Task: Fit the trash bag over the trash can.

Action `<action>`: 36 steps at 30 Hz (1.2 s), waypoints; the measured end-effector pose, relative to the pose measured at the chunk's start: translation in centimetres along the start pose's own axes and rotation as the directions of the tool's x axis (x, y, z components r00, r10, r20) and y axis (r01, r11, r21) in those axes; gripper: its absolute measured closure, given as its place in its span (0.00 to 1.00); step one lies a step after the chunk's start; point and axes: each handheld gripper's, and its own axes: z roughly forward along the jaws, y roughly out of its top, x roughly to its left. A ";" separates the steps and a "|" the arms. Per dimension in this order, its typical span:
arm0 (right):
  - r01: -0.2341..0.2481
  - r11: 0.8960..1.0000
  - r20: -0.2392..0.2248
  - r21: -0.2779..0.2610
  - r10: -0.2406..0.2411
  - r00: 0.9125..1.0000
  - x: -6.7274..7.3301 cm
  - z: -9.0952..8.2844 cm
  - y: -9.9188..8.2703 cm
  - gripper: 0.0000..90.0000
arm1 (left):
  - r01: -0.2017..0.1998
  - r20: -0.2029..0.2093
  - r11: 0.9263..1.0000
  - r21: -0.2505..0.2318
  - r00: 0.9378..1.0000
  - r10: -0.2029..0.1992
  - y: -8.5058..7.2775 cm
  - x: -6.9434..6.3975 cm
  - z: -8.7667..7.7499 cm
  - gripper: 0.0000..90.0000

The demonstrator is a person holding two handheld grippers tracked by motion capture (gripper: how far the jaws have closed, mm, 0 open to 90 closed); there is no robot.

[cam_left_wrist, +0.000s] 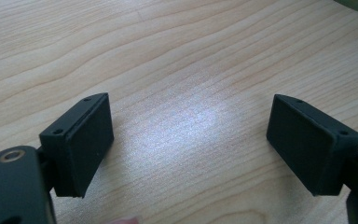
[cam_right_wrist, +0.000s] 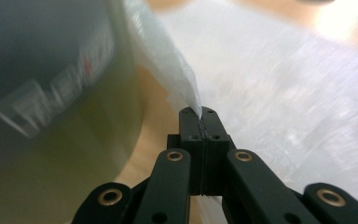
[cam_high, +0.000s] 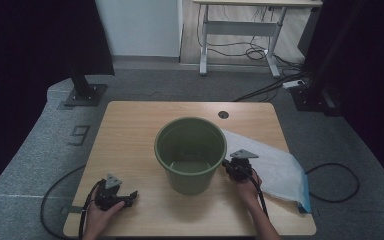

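Bag edge pinched beside bucket
Right hand-held gripper [cam_right_wrist: 200,114] clamps the translucent white plastic bag [cam_high: 275,167] at its edge; round green plastic bucket [cam_high: 190,152] stands just left; left hand-held gripper [cam_left_wrist: 189,140] rests apart, jaws wide.

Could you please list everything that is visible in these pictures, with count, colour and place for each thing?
bucket: 1, olive green, upright at the middle of the table, open top.
plastic bag: 1, white and translucent with a blue edge, lying flat at the right of the bucket; its edge is pinched by the right gripper.
table: 1, light wood, with a small dark hole near the far edge.
desk: 1, white frame, on the floor far behind, with cables under it.
left gripper: 1, black, fingers wide apart over bare wood at the front left.
right gripper: 1, black, fingers closed on the bag, beside the bucket.
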 end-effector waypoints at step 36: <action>-0.092 0.813 0.008 -0.575 0.119 0.993 -1.3 -18.4 12.2 0.99 | 0.003 -0.004 1.000 0.002 1.000 -0.003 -0.1 0.0 -0.1 0.16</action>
